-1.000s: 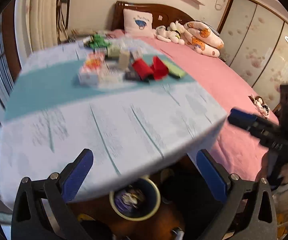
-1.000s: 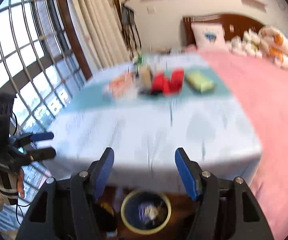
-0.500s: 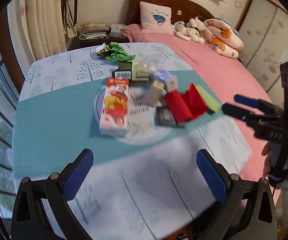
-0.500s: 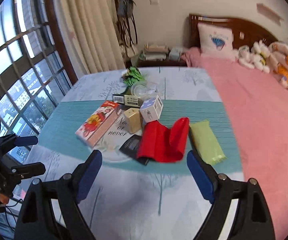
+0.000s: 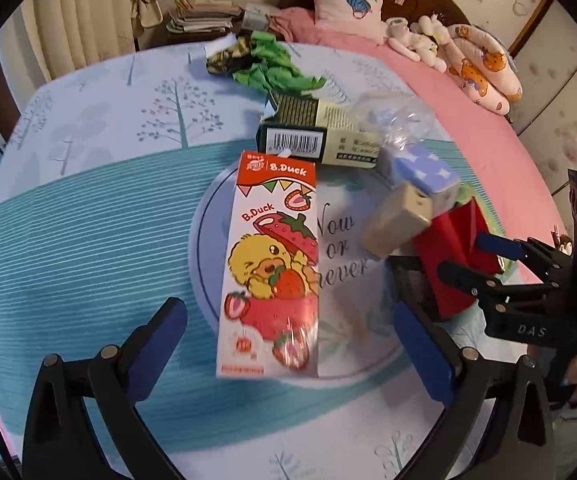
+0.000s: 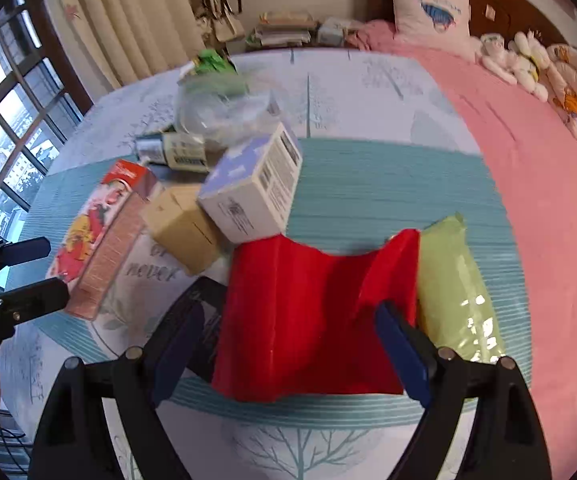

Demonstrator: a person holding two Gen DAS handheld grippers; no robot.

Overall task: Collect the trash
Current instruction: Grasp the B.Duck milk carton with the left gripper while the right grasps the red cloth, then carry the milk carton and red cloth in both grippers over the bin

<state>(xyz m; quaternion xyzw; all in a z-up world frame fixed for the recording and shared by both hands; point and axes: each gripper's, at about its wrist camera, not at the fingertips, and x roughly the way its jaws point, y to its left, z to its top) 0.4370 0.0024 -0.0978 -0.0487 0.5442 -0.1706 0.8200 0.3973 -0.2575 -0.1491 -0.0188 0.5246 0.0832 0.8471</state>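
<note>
Over the table, in the left wrist view, the left gripper [image 5: 288, 344] hangs with its jaws wide and empty, the strawberry carton [image 5: 272, 264] lying flat between and just beyond its fingers. A second ago this same camera looked at the near edge of the tablecloth [image 5: 88, 240] with a waste bin showing below it; now the bin is out of sight and the litter fills the picture, so the hand has swung forward and down over the pile. Behind the carton lie the dark barcode box [image 5: 312, 144], the blue-and-white box [image 5: 424, 172], the tan box [image 5: 400, 224] and the green wrappers [image 5: 272, 68]. At the right edge the right gripper [image 5: 484, 256] reaches in beside the red bag [image 5: 452, 256]. In the right wrist view, the right gripper [image 6: 288, 344] stands with jaws spread wide, having just been opening, and the red bag [image 6: 308, 312] lies between the fingers without the pads pressing on it. The pale green packet [image 6: 452, 288] touches the bag's right side. The left gripper [image 6: 24, 276] shows at the far left by the strawberry carton [image 6: 100, 236]. Both claws look lined up for a fresh pick, red bag and carton likely next; nothing is gripped yet.
</note>
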